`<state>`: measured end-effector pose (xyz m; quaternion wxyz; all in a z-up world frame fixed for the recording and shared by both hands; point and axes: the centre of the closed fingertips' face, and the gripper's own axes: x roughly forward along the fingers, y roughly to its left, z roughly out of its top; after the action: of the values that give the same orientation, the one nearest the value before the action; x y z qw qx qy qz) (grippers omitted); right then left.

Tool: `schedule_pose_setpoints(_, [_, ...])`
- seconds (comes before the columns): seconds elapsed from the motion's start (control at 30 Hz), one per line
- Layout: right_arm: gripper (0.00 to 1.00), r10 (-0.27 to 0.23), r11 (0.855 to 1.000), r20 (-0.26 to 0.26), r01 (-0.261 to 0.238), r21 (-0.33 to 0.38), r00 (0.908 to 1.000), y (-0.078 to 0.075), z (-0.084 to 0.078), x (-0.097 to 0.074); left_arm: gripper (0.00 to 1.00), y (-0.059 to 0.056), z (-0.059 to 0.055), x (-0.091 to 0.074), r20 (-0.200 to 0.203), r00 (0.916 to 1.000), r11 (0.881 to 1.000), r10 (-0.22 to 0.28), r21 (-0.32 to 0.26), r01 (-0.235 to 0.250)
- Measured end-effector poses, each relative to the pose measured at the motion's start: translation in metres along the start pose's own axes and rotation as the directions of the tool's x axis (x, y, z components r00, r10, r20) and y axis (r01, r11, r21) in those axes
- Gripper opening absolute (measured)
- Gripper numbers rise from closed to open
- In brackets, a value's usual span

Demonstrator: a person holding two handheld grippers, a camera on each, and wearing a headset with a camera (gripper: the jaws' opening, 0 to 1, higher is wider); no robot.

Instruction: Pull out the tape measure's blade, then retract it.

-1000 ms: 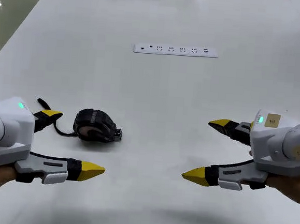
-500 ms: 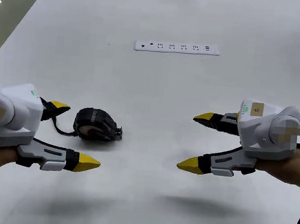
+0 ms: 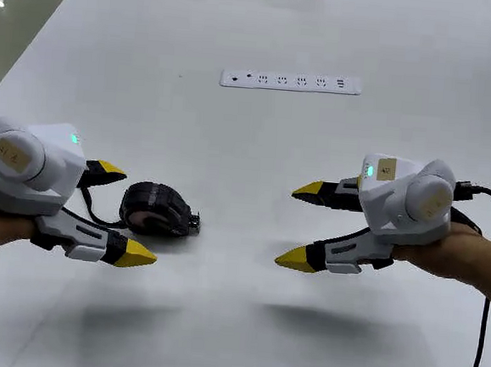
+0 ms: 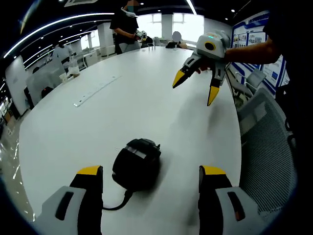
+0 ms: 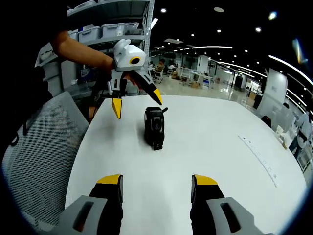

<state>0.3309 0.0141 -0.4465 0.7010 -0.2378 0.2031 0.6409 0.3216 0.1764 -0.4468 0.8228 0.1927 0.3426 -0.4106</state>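
Both tools are wide open and empty: the black tape measure (image 3: 157,209) lies on the worktop (image 3: 257,142) just ahead of the left tool (image 3: 130,214), and the right tool (image 3: 291,224) is well apart from it. If the left tool closes off-centre, the rounded case may slide away, and the small blade tip (image 3: 194,223) would then be hard to catch.

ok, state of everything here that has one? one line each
tape measure: blade in, lying on the table, not gripped
left hand-held gripper: open, jaws to either side of the tape measure, not touching it
right hand-held gripper: open, holding nothing
power strip: nothing plugged in
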Motion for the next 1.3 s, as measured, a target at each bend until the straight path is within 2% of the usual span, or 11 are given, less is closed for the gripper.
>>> schedule_pose_setpoints(0.1, [0.52, 0.011, 1.000, -0.004, -0.011, -0.013, 0.9999, -0.005, 0.000, 0.006, 0.70, 0.003, -0.001, 0.001, -0.008, 0.9998, 1.000, -0.017, 0.016, 0.017])
schedule_pose_setpoints(0.2, [0.49, 0.022, 0.999, -0.008, -0.022, -0.023, 0.9997, -0.006, 0.001, 0.011, 0.68, 0.007, -0.002, 0.003, -0.023, 0.9994, 0.999, -0.027, 0.025, 0.027])
schedule_pose_setpoints(0.37, [0.46, 0.041, 0.998, -0.021, -0.042, -0.045, 0.9989, -0.010, 0.001, 0.023, 0.61, 0.013, 0.000, 0.003, -0.037, 0.9982, 0.998, -0.047, 0.045, 0.049])
schedule_pose_setpoints(0.53, [0.44, 0.073, 0.992, -0.047, -0.077, -0.096, 0.9962, -0.010, 0.003, 0.036, 0.53, 0.018, 0.005, 0.005, -0.046, 0.9967, 0.993, -0.067, 0.089, 0.071])
schedule_pose_setpoints(0.67, [0.42, 0.089, 0.988, -0.064, -0.096, -0.117, 0.9940, -0.011, 0.004, 0.046, 0.49, 0.020, 0.006, 0.007, -0.077, 0.9930, 0.987, -0.090, 0.124, 0.099])
schedule_pose_setpoints(0.9, [0.38, 0.121, 0.980, -0.101, -0.134, -0.145, 0.9875, -0.013, 0.004, 0.063, 0.45, 0.020, 0.005, 0.012, -0.148, 0.9792, 0.972, -0.140, 0.170, 0.164])
schedule_pose_setpoints(1.0, [0.37, 0.134, 0.977, -0.114, -0.151, -0.151, 0.9844, -0.012, 0.004, 0.070, 0.41, 0.016, 0.002, 0.013, -0.192, 0.9651, 0.964, -0.178, 0.164, 0.210])
schedule_pose_setpoints(1.03, [0.36, 0.143, 0.975, -0.118, -0.160, -0.152, 0.9827, -0.012, 0.005, 0.073, 0.41, 0.017, 0.001, 0.014, -0.209, 0.9613, 0.960, -0.180, 0.174, 0.217])
schedule_pose_setpoints(1.3, [0.32, 0.168, 0.966, -0.147, -0.193, -0.173, 0.9748, -0.010, 0.007, 0.092, 0.35, 0.019, 0.000, 0.019, -0.264, 0.9462, 0.947, -0.187, 0.208, 0.245])
